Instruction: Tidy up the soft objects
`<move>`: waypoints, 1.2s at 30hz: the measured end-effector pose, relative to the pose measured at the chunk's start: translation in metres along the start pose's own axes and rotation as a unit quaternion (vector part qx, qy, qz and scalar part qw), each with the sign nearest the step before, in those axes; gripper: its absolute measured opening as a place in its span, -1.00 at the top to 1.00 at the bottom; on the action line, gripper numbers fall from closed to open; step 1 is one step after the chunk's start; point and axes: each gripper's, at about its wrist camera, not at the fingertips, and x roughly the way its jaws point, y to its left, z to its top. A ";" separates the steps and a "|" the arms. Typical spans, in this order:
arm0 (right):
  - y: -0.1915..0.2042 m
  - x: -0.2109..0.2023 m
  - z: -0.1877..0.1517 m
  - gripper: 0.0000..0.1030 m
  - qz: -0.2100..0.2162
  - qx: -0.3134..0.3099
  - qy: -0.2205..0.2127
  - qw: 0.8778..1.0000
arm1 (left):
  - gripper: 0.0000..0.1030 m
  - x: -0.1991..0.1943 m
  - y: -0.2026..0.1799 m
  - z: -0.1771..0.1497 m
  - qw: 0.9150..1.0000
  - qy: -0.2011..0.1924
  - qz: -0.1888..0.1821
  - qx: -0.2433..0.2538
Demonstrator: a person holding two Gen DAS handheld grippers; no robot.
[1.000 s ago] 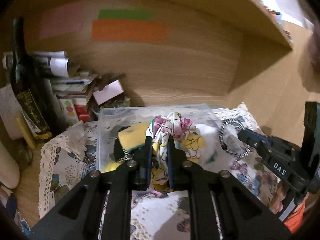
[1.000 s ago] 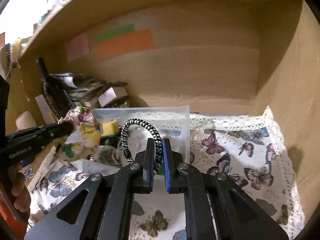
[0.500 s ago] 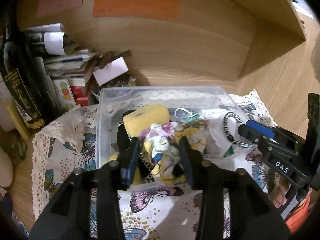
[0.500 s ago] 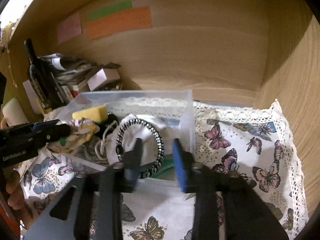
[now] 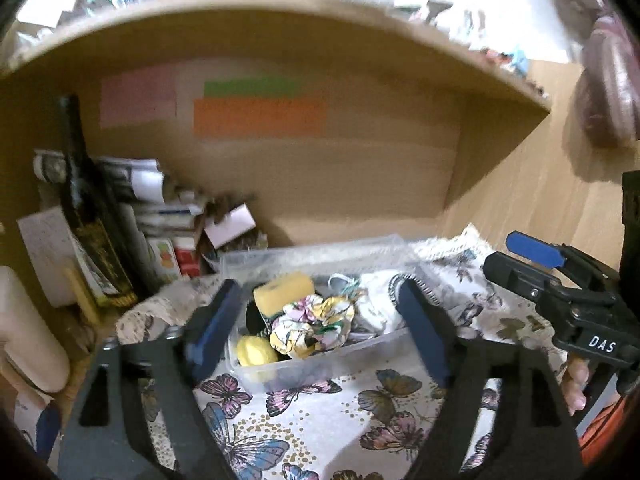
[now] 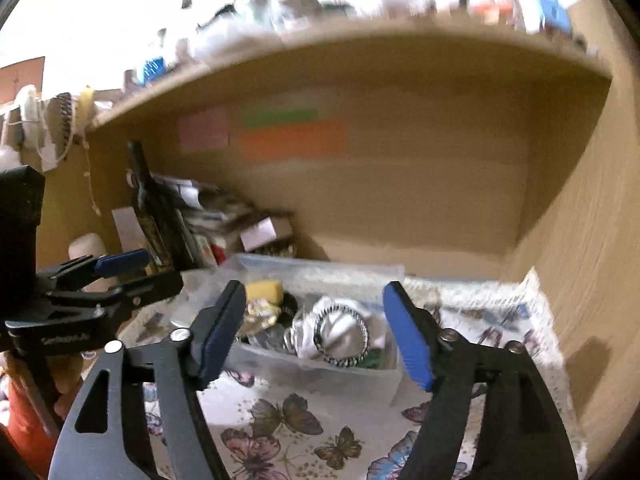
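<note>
Inside the clear plastic bin (image 5: 320,364), on the lower shelf, that's where the soft things lie right now. The floral cloth (image 5: 310,326) sits crumpled in the middle of the bin with no clear long axis, just a loose bundle, and it touches the yellow sponge (image 5: 284,290) behind it, which lies with its long side running left to right across the bin. A smaller yellow ball (image 5: 256,350) rests against the bin's front wall, just left of the cloth. Over on the bin's right half, the black-and-white braided ring (image 6: 341,335) lies nearly flat on a white cloth (image 6: 340,326), its opening facing up and toward us.

Both claws hang in front of the bin, apart from everything in it. The left gripper (image 5: 320,336) has its fingers spread wide, nothing between them; the right gripper (image 6: 316,332) is just as wide, blue pads facing each other across the ring, and it grips nothing either.

The bin stands on a lace-edged butterfly cloth (image 5: 320,424) that covers the shelf floor. Behind it rises the wooden back panel (image 5: 360,168) with pink, green and orange paper notes (image 5: 260,118) stuck on. To the left, a dark bottle (image 5: 86,216) stands upright beside a heap of papers and boxes (image 5: 160,216). The picture is blurred; the shelf above is a smear of clutter.
</note>
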 end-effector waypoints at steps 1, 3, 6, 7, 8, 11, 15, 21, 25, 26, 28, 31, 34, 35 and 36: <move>0.005 -0.008 0.002 -0.51 -0.004 -0.005 -0.012 1.000 | -0.74 -0.006 -0.001 0.000 1.000 -0.007 0.000 0.000; 0.010 -0.019 0.003 -0.65 -0.005 -0.008 -0.025 1.000 | -0.79 -0.021 -0.002 0.001 1.000 -0.026 0.003 -0.001; 0.017 -0.033 0.005 -0.83 0.005 -0.009 -0.040 0.999 | -0.97 -0.040 -0.004 0.001 0.999 -0.049 0.012 0.001; 0.020 -0.036 0.005 -0.94 0.010 -0.008 -0.045 0.999 | -0.98 -0.046 -0.004 0.000 0.998 -0.055 0.012 0.000; 0.021 -0.039 0.005 -1.00 0.010 -0.007 -0.050 0.999 | -0.98 -0.051 -0.004 0.000 0.998 -0.061 0.011 0.001; 0.025 -0.047 0.004 -1.00 0.007 -0.005 -0.059 0.998 | -1.00 -0.065 -0.006 -0.003 0.997 -0.071 0.011 0.005; 0.029 -0.053 0.002 -1.00 0.007 -0.002 -0.061 0.998 | -1.00 -0.078 -0.011 -0.007 0.997 -0.081 0.014 0.012; 0.036 -0.060 0.000 -1.00 -0.009 -0.008 -0.065 0.998 | -1.00 -0.092 -0.015 -0.011 0.995 -0.094 0.010 0.017; 0.037 -0.063 -0.001 -1.00 -0.010 -0.004 -0.066 0.998 | -1.00 -0.096 -0.015 -0.012 0.995 -0.099 0.011 0.017; 0.037 -0.063 -0.001 -1.00 -0.009 -0.004 -0.066 0.998 | -1.00 -0.097 -0.015 -0.012 0.995 -0.099 0.011 0.017; 0.037 -0.064 -0.001 -1.00 -0.009 -0.004 -0.068 0.998 | -1.00 -0.098 -0.015 -0.012 0.995 -0.100 0.011 0.015; 0.037 -0.066 0.000 -1.00 -0.010 -0.003 -0.070 0.998 | -1.00 -0.098 -0.015 -0.012 0.995 -0.100 0.013 0.014; 0.037 -0.068 -0.001 -1.00 -0.011 -0.004 -0.072 0.997 | -1.00 -0.097 -0.014 -0.011 0.995 -0.099 0.013 0.013; 0.037 -0.068 -0.001 -1.00 -0.011 -0.003 -0.072 0.997 | -1.00 -0.098 -0.015 -0.012 0.995 -0.099 0.012 0.013; 0.037 -0.068 -0.001 -1.00 -0.011 -0.003 -0.072 0.997 | -1.00 -0.098 -0.015 -0.012 0.995 -0.100 0.013 0.013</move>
